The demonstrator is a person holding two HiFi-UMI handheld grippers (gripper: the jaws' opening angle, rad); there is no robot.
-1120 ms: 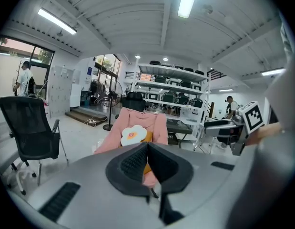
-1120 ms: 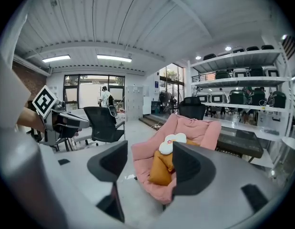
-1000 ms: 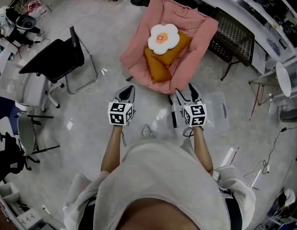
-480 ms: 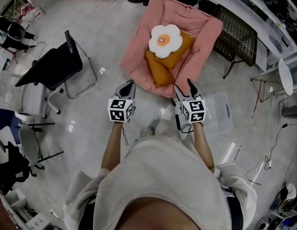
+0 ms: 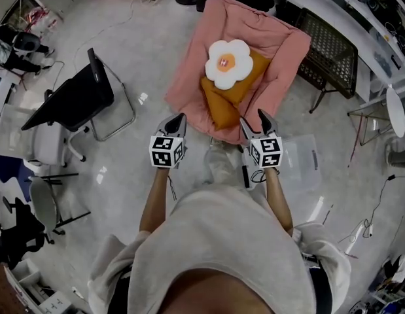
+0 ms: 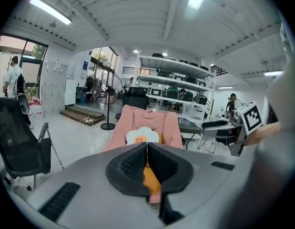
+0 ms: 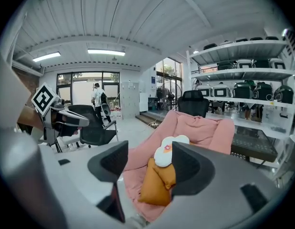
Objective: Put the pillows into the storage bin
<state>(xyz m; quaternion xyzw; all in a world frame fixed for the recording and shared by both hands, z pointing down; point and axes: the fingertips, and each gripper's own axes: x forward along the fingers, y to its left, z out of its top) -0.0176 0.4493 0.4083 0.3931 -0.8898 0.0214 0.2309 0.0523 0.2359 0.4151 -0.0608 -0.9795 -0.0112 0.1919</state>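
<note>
Left gripper view shows the left gripper (image 6: 147,149) clenched on nothing, with the flower pillow (image 6: 144,136) and orange pillow (image 6: 150,181) on a pink lounger (image 6: 129,123) straight ahead. Right gripper view shows the right gripper (image 7: 149,161) released and empty, the same pillows beyond its gap. Only the head view shows the clear storage bin (image 5: 303,165) on the glossy grey floor (image 5: 123,169) just right of that claw.
</note>
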